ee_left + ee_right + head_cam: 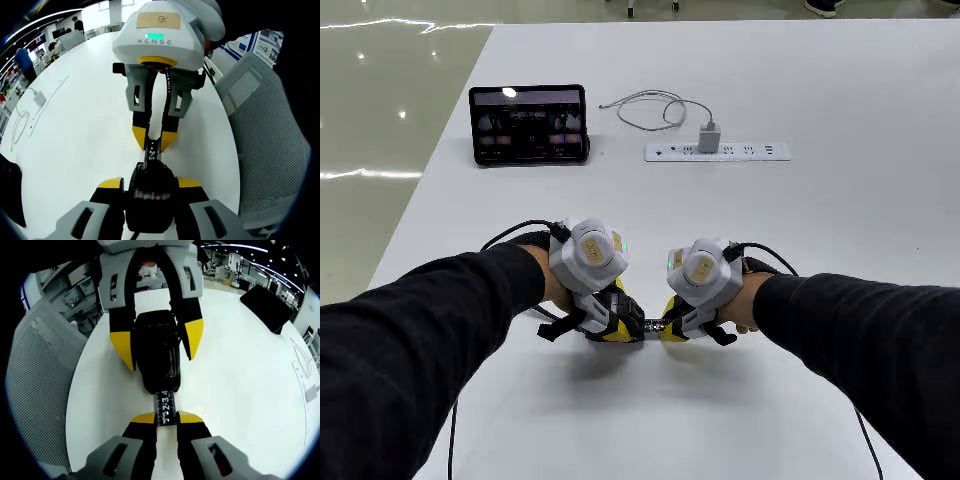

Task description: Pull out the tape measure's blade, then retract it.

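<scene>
The person wears long black sleeves point(420, 320). The left gripper point(618, 325) and right gripper point(672, 330) share one build: a rounded white housing with a tan rectangular label point(158, 20) on top, and grey slotted arms ending in black fingers point(111, 183) tipped in yellow. The right gripper's housing carries grey "XENSE" lettering point(154, 42) under a short green light bar point(155, 36). A thin black cable point(510, 232) trails from each unit.

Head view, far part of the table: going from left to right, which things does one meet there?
Tablet → white cable → power strip
</scene>
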{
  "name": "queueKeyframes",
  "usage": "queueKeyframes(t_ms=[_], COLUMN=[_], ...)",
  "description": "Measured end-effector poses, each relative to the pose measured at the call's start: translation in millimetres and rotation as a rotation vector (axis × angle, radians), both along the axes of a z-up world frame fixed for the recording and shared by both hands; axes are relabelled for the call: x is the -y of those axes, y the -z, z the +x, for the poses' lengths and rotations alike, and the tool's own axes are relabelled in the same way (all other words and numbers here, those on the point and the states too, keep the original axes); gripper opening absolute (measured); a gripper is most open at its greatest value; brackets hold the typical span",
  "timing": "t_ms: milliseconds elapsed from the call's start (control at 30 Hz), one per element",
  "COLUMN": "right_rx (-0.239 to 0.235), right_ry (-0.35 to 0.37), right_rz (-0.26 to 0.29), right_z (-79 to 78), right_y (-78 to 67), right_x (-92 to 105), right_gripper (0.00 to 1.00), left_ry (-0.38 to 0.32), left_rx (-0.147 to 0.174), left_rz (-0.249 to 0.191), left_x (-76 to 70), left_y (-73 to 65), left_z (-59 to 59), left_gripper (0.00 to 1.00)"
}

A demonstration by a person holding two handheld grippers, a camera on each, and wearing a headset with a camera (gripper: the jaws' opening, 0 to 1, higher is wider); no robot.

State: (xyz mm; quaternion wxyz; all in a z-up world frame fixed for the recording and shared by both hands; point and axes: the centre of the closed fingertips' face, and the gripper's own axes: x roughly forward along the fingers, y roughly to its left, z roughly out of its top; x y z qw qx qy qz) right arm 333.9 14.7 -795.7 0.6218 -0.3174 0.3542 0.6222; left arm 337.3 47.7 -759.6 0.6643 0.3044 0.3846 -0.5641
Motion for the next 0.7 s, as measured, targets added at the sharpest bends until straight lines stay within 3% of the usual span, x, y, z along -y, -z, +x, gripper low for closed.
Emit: queueKeyframes(t_ms=[700], right_rx=[-0.003], right_ry=[0.009], right_rz=[-0.021], right_z=[0.3], right_y=[0.4], right_x=[10.7], right_gripper=[0.09], left_ry=[-0.015], left_rx=[0.011], left_rz=[-0.010], left_x=[0.4], left_y=[0.3], left_z=[1.0], left_gripper=[0.34])
